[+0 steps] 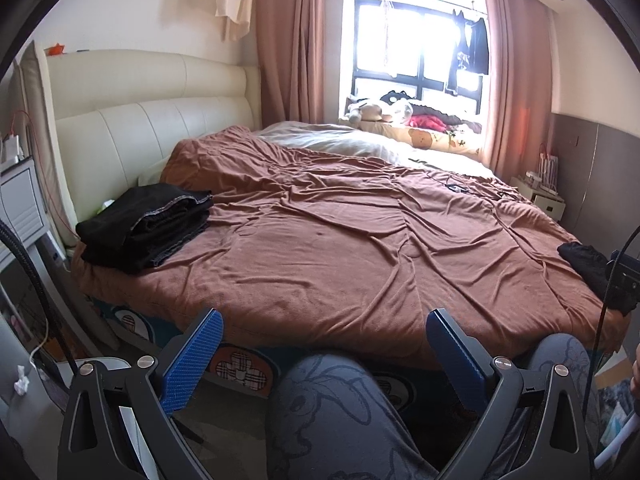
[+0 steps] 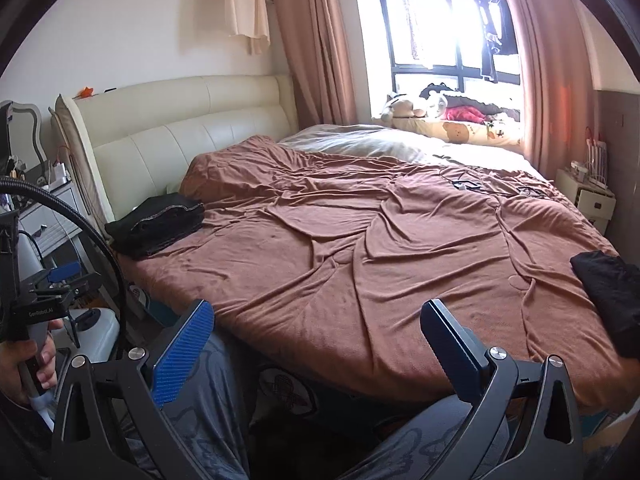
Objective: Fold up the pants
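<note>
A stack of folded black pants [image 1: 146, 226] [image 2: 158, 224] lies at the left corner of the bed near the headboard. A loose black garment [image 1: 588, 268] [image 2: 612, 300] lies bunched at the bed's right edge. My left gripper [image 1: 324, 322] is open and empty, held off the near edge of the bed above a person's knees. My right gripper [image 2: 318, 312] is also open and empty, at the bed's near edge. In the right wrist view the left gripper's body [image 2: 44, 296] shows at the left, with a hand on its handle.
A wrinkled brown blanket [image 1: 340, 248] [image 2: 360, 248] covers the bed. A cream headboard [image 1: 152, 120] stands at the left, a white pillow [image 1: 336, 140] at the back. Cables [image 2: 468, 186] lie on the far blanket. Nightstands stand at the left [image 1: 20, 204] and right [image 2: 592, 200].
</note>
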Demonstrator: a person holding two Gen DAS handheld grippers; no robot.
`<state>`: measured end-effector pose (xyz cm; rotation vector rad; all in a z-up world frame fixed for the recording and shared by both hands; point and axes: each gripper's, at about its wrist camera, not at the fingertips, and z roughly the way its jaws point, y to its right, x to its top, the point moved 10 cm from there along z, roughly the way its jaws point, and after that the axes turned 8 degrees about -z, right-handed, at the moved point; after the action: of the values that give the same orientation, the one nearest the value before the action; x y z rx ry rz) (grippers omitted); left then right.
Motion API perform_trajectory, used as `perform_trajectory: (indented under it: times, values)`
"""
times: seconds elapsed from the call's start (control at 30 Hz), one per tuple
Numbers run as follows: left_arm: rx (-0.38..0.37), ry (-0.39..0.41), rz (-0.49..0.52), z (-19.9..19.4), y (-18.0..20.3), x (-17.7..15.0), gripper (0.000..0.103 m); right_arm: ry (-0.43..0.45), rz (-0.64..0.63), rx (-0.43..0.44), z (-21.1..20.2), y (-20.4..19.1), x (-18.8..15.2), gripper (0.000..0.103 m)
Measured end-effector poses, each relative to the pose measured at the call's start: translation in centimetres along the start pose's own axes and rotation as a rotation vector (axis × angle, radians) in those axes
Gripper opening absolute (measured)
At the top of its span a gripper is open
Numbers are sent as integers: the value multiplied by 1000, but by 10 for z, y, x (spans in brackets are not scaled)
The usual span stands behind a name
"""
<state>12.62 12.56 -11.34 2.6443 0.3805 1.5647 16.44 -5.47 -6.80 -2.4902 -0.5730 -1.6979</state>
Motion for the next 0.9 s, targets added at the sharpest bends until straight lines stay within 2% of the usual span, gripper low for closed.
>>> perform_trajectory:
  times: [0.1, 0.53, 0.9]
  values:
    - [-1, 16, -16, -1, -3, -3, 102, -3, -25, -18, 3, -4, -4, 103]
    - [-3, 49, -74, -5, -18, -6, 102, 1, 21, -34, 5, -6, -15, 103]
    - [-2, 74, -64, -14, -16, -4, 102, 9, 11, -30, 4, -10, -15, 103]
